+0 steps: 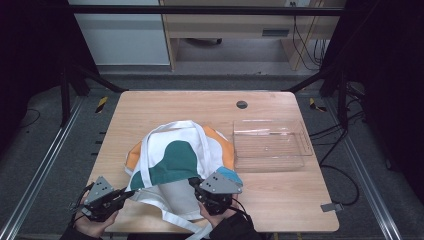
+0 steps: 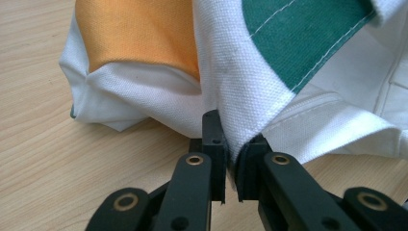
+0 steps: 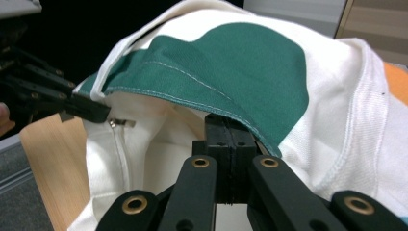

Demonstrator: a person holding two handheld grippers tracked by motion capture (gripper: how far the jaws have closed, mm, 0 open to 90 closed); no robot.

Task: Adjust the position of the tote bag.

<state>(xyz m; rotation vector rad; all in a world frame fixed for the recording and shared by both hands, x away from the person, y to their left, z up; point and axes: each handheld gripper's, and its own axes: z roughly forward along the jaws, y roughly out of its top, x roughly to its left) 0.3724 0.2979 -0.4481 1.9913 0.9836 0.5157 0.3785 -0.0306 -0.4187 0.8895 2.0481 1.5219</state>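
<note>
A white canvas tote bag with green and orange patches lay crumpled at the table's six o'clock edge. The left gripper pinched its white edge at seven o'clock; the right gripper clamped the green-trimmed rim at five o'clock.

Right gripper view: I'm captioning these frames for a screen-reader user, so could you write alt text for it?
The right gripper, jaws shut, pinches the green-trimmed rim of a white, green and orange cloth bag, lifting its mouth open. At the left edge, the left gripper holds the opposite rim, near a zipper pull, above the wooden table.
</note>
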